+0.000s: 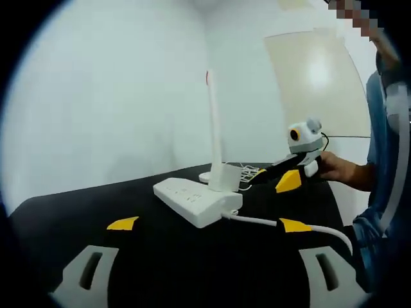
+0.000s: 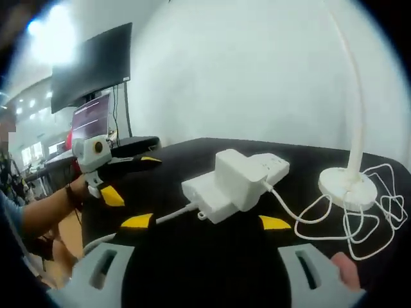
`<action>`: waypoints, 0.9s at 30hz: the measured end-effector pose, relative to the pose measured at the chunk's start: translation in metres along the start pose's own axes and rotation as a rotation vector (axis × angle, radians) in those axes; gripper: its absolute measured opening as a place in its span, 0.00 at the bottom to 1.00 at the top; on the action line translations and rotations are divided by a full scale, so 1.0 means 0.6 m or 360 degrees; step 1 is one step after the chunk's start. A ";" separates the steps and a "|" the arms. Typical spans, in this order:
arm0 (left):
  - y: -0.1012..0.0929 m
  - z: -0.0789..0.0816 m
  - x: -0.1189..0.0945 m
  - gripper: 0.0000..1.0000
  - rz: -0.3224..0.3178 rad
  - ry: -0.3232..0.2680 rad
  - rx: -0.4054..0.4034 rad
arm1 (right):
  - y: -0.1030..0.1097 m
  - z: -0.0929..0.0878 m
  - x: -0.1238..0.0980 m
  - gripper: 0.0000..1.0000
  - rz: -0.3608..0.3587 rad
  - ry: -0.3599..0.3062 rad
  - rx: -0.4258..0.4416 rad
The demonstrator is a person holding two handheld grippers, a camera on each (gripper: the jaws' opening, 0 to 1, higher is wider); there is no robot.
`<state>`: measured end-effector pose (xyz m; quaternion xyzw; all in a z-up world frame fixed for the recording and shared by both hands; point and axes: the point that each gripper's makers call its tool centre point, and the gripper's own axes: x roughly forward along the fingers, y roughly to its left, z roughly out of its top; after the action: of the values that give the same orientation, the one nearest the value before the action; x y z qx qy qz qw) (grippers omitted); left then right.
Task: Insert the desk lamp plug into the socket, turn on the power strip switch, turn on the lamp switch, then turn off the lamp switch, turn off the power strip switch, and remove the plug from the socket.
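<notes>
A black tabletop (image 2: pixel 192 154) before a bare white wall carries one white rectangular power strip (image 2: pixel 221 186). A boxy white plug adapter (image 2: pixel 239 178) sits in it, seemingly already inserted; behind the strip stands one white lamp base (image 2: pixel 347 185). Left gripper (image 1: pixel 209 224) and right gripper (image 2: pixel 205 222) frame the strip, both spread wide, holding nothing

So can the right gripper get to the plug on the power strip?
Probably yes. The right gripper's fingers are open and aimed at the white plug, which stands on the power strip, with bare black table between.
</notes>
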<state>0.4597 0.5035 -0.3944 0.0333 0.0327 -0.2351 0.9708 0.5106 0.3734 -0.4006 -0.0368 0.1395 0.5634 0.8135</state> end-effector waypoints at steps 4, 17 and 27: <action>0.000 0.004 -0.002 0.81 -0.0006 -0.0023 -0.0008 | -0.003 -0.003 0.007 0.63 -0.0020 0.0027 0.0053; -0.005 0.007 0.000 0.80 -0.0021 -0.0036 0.0027 | -0.003 -0.019 0.040 0.63 -0.0086 0.0062 0.0193; -0.005 0.004 -0.005 0.79 -0.0024 -0.0029 0.0059 | 0.001 -0.017 0.053 0.56 -0.0143 0.0059 0.0206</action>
<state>0.4560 0.5021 -0.3922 0.0487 0.0197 -0.2434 0.9685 0.5187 0.3999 -0.4189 -0.0008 0.1889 0.5155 0.8358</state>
